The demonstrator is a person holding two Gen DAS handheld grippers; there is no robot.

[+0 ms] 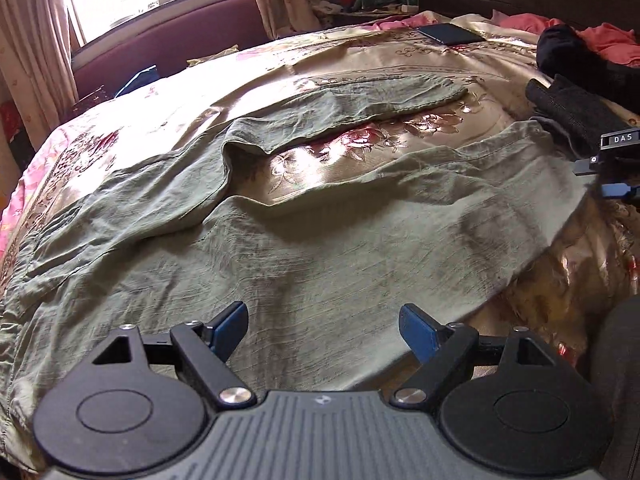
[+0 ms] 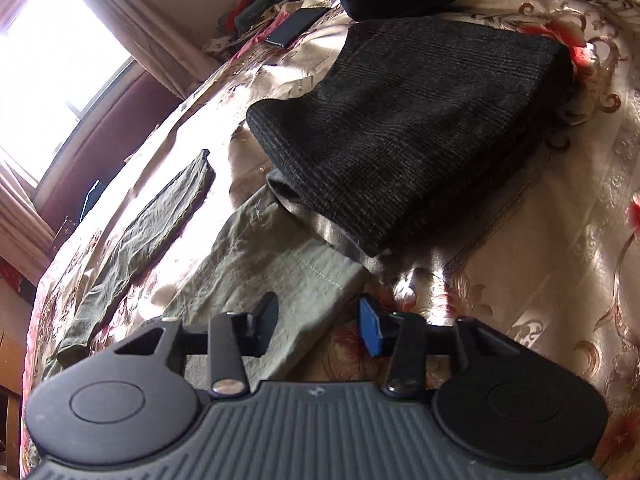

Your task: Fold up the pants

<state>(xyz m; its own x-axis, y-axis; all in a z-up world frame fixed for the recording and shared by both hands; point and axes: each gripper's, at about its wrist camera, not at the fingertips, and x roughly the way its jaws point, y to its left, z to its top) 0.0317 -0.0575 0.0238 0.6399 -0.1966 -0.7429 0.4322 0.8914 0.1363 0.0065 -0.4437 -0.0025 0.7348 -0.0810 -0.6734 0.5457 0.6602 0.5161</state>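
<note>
Pants [image 1: 320,248]: olive, thin, limp, light; spread flat on bed [image 1: 340,60], legs splayed toward window edge. Best taken at hem corners. Left gripper [image 1: 324,328] spread, empty; right gripper [image 2: 318,322] part-spread over hem, nothing pinched.

left gripper [image 1: 322,326] jaws apart, right gripper [image 2: 318,324] half-closed

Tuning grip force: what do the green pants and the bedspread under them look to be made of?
Green pants: thin woven cotton or linen by the look, matte, finely creased, visible stitched hem. Bedspread: likely satin or a synthetic jacquard, glossy; it throws bright highlights over a woven floral pattern, so probably slippery.
</note>
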